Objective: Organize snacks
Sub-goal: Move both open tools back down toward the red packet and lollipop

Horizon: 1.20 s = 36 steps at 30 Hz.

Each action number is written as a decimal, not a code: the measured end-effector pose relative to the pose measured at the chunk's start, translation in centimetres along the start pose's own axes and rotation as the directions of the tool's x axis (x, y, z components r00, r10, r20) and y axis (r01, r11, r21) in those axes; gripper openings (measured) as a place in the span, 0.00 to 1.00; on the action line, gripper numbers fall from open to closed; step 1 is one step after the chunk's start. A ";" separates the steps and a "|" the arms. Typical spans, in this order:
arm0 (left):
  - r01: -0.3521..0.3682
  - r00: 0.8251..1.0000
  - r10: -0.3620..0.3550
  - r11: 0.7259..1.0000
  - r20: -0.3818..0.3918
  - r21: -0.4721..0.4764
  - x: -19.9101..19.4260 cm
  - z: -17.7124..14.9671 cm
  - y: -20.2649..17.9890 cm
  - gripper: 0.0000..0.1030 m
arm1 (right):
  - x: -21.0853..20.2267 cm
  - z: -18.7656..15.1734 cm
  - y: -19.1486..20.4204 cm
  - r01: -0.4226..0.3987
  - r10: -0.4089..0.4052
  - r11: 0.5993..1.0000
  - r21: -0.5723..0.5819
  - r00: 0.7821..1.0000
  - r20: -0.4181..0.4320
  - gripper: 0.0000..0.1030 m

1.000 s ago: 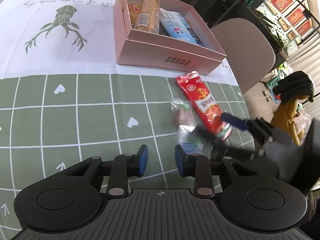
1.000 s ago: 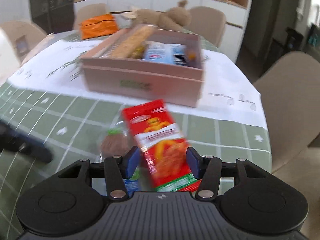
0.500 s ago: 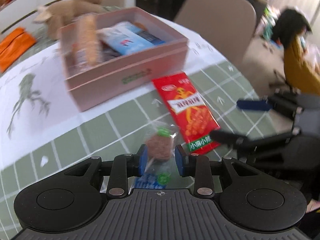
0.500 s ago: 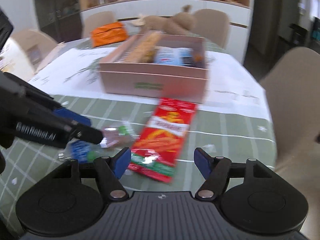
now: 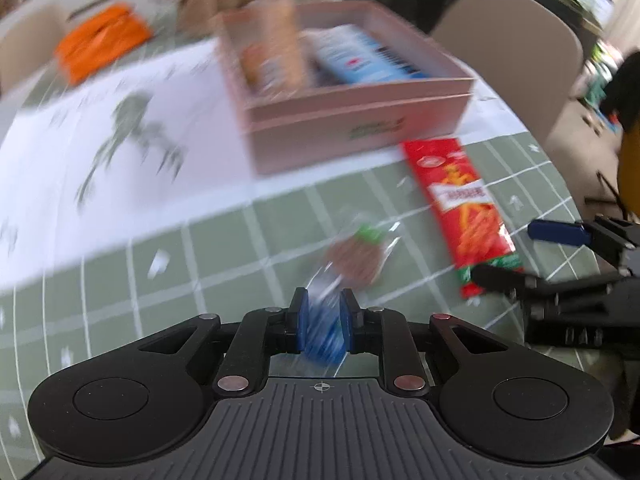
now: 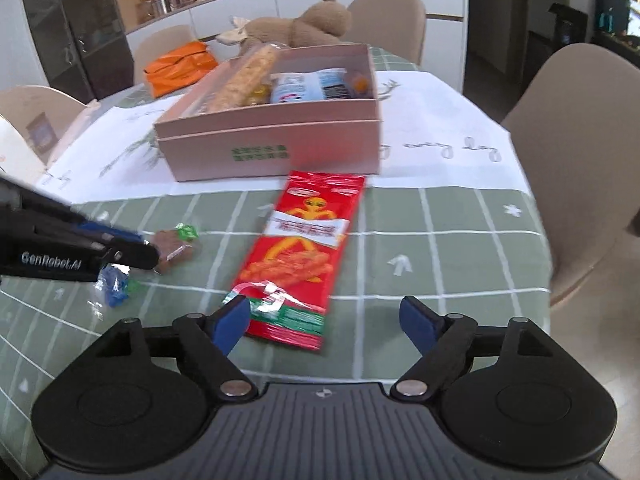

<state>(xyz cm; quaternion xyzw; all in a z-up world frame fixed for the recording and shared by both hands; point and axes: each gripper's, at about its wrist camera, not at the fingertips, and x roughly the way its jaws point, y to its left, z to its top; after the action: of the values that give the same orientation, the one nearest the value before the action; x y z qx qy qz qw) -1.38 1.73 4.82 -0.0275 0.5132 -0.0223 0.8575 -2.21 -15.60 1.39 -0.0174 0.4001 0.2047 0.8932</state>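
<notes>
Red foil marks the long snack packet (image 6: 306, 254) lying flat on the green checked surface (image 6: 440, 240), its long axis running from the pink box (image 6: 272, 148) back toward the right gripper (image 6: 326, 320). That gripper's fingers stand wide apart and hold nothing; the packet's near end sits just ahead of them, closer to the left-hand finger (image 6: 232, 318), so I judge a small sideways shift would centre it before closing across its narrow width. The left gripper (image 5: 323, 320) has its fingers pinched nearly together on a small clear-wrapped snack (image 5: 352, 258) with a blue end, low over the surface; whether it is lifted clear I cannot tell through the blur. The box, already holding several packets, lies straight ahead of both, nearer the red packet's far end.
</notes>
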 end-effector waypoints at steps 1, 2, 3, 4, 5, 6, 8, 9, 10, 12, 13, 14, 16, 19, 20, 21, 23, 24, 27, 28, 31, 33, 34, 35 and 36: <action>0.012 1.000 -0.012 1.000 -0.010 -0.022 -0.1 -0.4 0.5 0.20 | 0.3 0.3 0.2 -0.007 0.007 1.000 0.005 1.000 -0.002 0.84; 0.024 1.000 -0.025 0.999 -0.016 -0.037 -0.1 -0.8 0.7 0.20 | 0.7 0.6 0.4 -0.006 0.006 1.000 0.006 1.000 -0.001 0.85; 0.036 0.999 -0.037 0.998 -0.019 -0.046 -0.2 -1.0 0.9 0.21 | 1.0 1.0 0.6 0.000 0.000 1.000 0.006 1.000 0.001 0.85; 0.043 0.999 -0.044 0.998 -0.019 -0.048 -0.3 -1.2 0.9 0.21 | 1.4 1.3 0.7 0.009 -0.009 1.000 0.005 1.000 0.003 0.86; 0.047 0.999 -0.048 0.998 -0.018 -0.047 -0.4 -1.3 0.9 0.21 | 1.9 1.7 0.9 0.020 -0.020 1.000 0.004 1.000 0.006 0.88; 0.051 0.998 -0.052 0.998 -0.017 -0.046 -0.4 -1.3 0.8 0.21 | 2.4 2.0 1.1 0.031 -0.031 1.000 0.001 0.999 0.010 0.90; 0.064 0.998 -0.065 0.997 -0.017 -0.045 -0.5 -1.4 0.6 0.21 | 3.1 2.3 1.4 0.056 -0.056 0.998 -0.015 0.998 0.020 0.92; 0.072 0.997 -0.073 0.996 -0.018 -0.043 -0.4 -1.4 0.4 0.21 | 3.5 2.4 1.7 0.073 -0.073 0.997 -0.036 0.997 0.024 0.93; 0.079 0.997 -0.080 0.996 -0.021 -0.040 -0.4 -1.4 0.3 0.22 | 3.7 2.4 1.9 0.093 -0.092 0.994 -0.059 0.995 0.025 0.93; 0.092 0.995 -0.092 0.995 -0.024 -0.028 -0.4 -1.4 -0.2 0.22 | 3.8 2.3 2.1 0.110 -0.108 0.990 -0.089 0.994 0.029 0.93; 0.096 0.995 -0.096 0.995 -0.023 -0.022 -0.4 -1.4 -0.3 0.22 | 3.7 2.3 1.8 0.102 -0.100 0.991 -0.083 0.995 0.028 0.93; 0.099 0.995 -0.100 0.995 -0.023 -0.016 -0.4 -1.3 -0.5 0.23 | 3.4 2.2 1.6 0.107 -0.104 0.991 -0.085 0.994 0.029 0.91; 0.106 0.994 -0.106 0.994 -0.022 -0.007 -0.5 -1.3 -0.7 0.23 | 2.7 1.8 1.0 0.110 -0.107 0.991 -0.078 0.993 0.040 0.83; 0.116 0.993 -0.116 0.993 -0.015 0.008 -0.6 -1.0 -1.0 0.23 | 1.5 1.1 -0.1 0.128 -0.126 0.990 -0.060 0.991 0.048 0.73; 0.121 0.993 -0.121 0.992 -0.010 0.015 -0.7 -0.9 -1.1 0.24 | 1.2 0.7 -0.5 0.137 -0.134 0.989 -0.051 0.990 0.052 0.73; 0.126 0.992 -0.126 0.992 0.001 0.026 -0.8 -0.8 -1.2 0.24 | 0.9 0.4 -0.8 0.144 -0.141 0.988 -0.047 0.988 0.056 0.74; 0.127 0.991 -0.129 0.990 0.036 0.066 -1.2 -0.4 -1.5 0.24 | 0.4 -0.3 -1.2 0.148 -0.146 0.988 -0.039 0.987 0.070 0.77; 0.120 0.991 -0.125 0.988 0.051 0.094 -1.3 -0.1 -1.6 0.24 | 0.3 -0.6 -1.4 0.154 -0.151 0.988 -0.031 0.986 0.076 0.82; 0.083 0.991 -0.101 0.977 0.084 0.196 -1.2 0.9 -2.3 0.25 | 0.2 -1.2 -1.6 0.164 -0.161 0.986 -0.018 0.981 0.104 0.90; 0.069 0.992 -0.091 0.970 0.087 0.232 -0.9 1.3 -2.5 0.25 | 0.3 -1.2 -1.6 0.165 -0.162 0.986 -0.017 0.981 0.107 0.91; 0.066 0.995 -0.086 0.946 0.051 0.317 0.3 1.8 -3.5 0.25 | 0.5 -1.0 -1.5 0.159 -0.156 0.987 -0.022 0.983 0.100 0.96; 0.104 0.994 -0.112 0.930 0.003 0.352 1.1 1.8 -4.0 0.27 | 0.6 -1.0 -1.5 0.157 -0.154 0.987 -0.024 0.983 0.099 0.97; 0.124 0.991 -0.136 0.921 0.005 0.370 1.0 1.7 -4.3 0.28 | 0.6 -1.0 -1.5 0.156 -0.153 0.987 -0.024 0.983 0.099 0.97; 0.154 0.987 -0.162 0.912 -0.010 0.380 1.1 1.7 -4.4 0.28 | 0.6 -1.0 -1.5 0.155 -0.152 0.988 -0.025 0.983 0.099 0.97; 0.183 0.982 -0.185 0.908 -0.032 0.377 1.1 1.8 -4.4 0.28 | 0.6 -1.0 -1.5 0.154 -0.151 0.988 -0.025 0.984 0.099 0.98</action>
<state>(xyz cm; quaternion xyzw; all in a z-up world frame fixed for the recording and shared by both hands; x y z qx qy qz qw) 0.64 -2.69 4.99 0.0901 0.4926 -0.2014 0.8418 -1.99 -16.96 0.03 -0.0526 0.3505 0.1427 0.9241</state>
